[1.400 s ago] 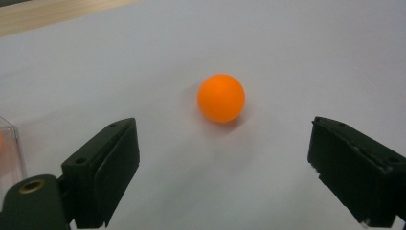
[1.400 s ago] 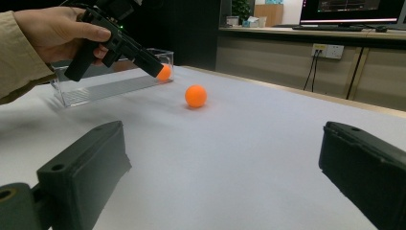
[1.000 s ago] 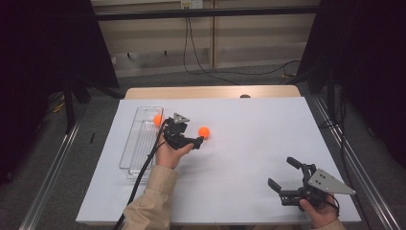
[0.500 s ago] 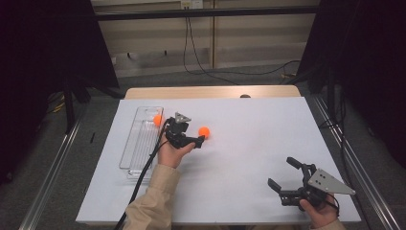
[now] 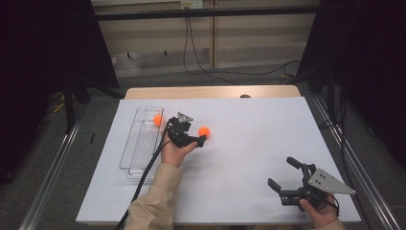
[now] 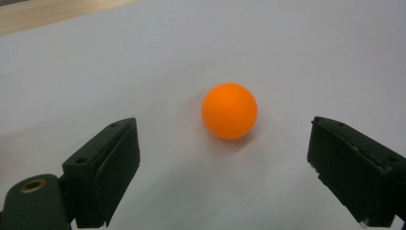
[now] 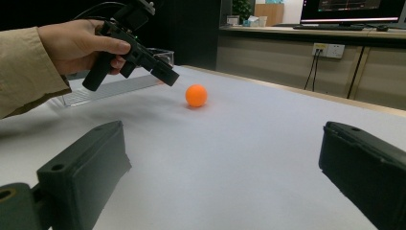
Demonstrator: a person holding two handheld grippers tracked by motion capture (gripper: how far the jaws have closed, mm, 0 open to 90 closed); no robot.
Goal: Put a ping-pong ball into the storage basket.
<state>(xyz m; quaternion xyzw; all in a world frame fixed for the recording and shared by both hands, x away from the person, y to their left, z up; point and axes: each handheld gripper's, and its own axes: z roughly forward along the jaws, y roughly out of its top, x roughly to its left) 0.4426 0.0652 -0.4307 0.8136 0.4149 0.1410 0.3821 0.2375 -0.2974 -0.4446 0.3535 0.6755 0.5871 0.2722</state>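
The white table point(image 5: 249, 143) is bearing everything. A clear tray point(image 5: 139, 143) is lying on the table's left part, with one orange ball point(image 5: 158, 120) sitting in its far end. The right gripper point(image 5: 285, 178) is resting at the table's near right corner, its jaws standing wide apart with nothing between them. The left gripper point(image 5: 203, 138) is hovering just right of the tray, jaws apart. A second ball point(image 6: 229, 111) is sitting on the table just ahead of those jaws, untouched.

Orange ball point(image 6: 229, 110); second orange ball point(image 5: 158, 120) in clear tray point(image 5: 135, 143); white table point(image 5: 249, 163); black left gripper point(image 5: 200, 140).
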